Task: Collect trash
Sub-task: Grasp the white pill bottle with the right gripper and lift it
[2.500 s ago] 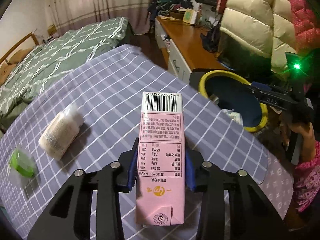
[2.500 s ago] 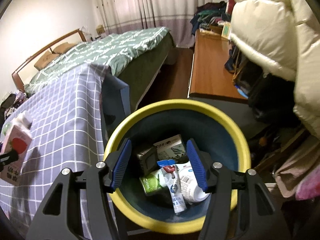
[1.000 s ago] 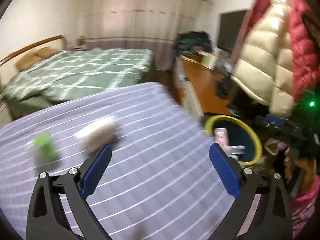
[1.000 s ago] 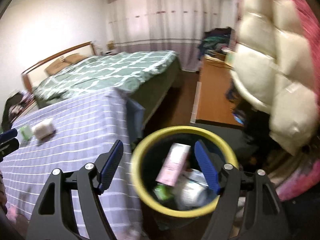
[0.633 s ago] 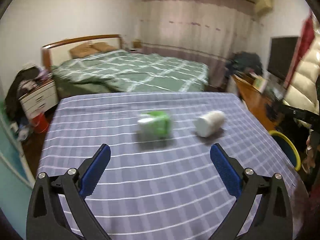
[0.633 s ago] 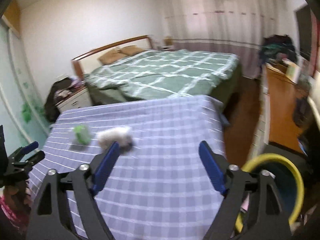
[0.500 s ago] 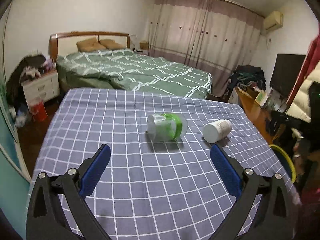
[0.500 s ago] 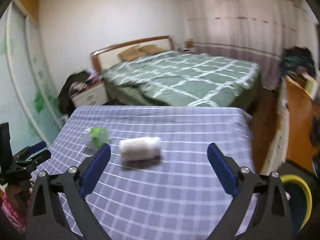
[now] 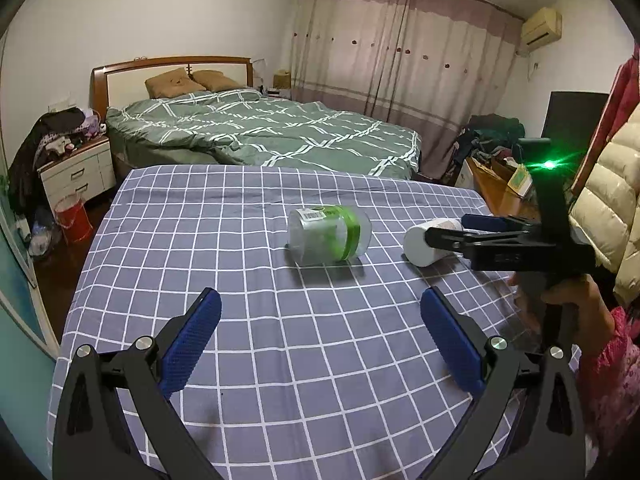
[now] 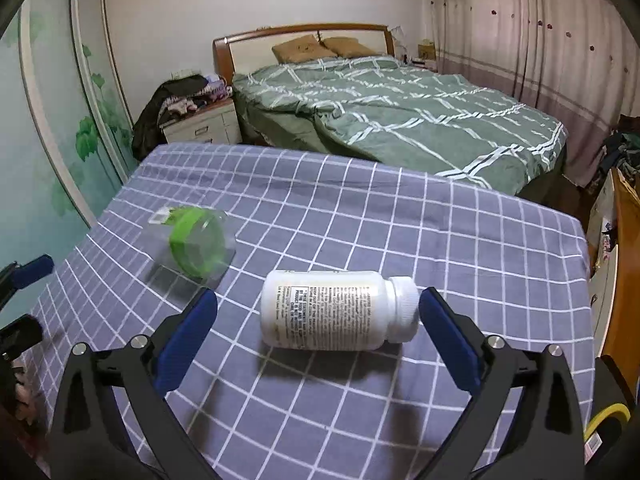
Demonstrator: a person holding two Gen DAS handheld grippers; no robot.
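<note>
A white pill bottle (image 10: 332, 312) lies on its side on the checked tablecloth (image 10: 480, 240). My right gripper (image 10: 319, 298) is open, a pad at each end of the bottle, neither touching it. Left of it lies a clear jar with a green lid (image 10: 196, 246), also on its side. In the left wrist view the jar (image 9: 328, 236) is ahead of my open, empty left gripper (image 9: 320, 296). To its right is the white bottle (image 9: 418, 244), with the right gripper (image 9: 446, 229) reaching over it from the right.
A green bed (image 9: 280, 132) stands beyond the table's far edge. A nightstand (image 9: 76, 172) and a red bucket (image 9: 72, 216) are at the left. A wooden desk (image 10: 624, 280) runs along the right, with the yellow bin's rim (image 10: 604, 416) below it. A hand (image 9: 576, 300) holds the right gripper.
The pink carton left my left gripper and landed in the yellow bin. Both grippers swung from the bin to the table, and the right one came down around the white bottle.
</note>
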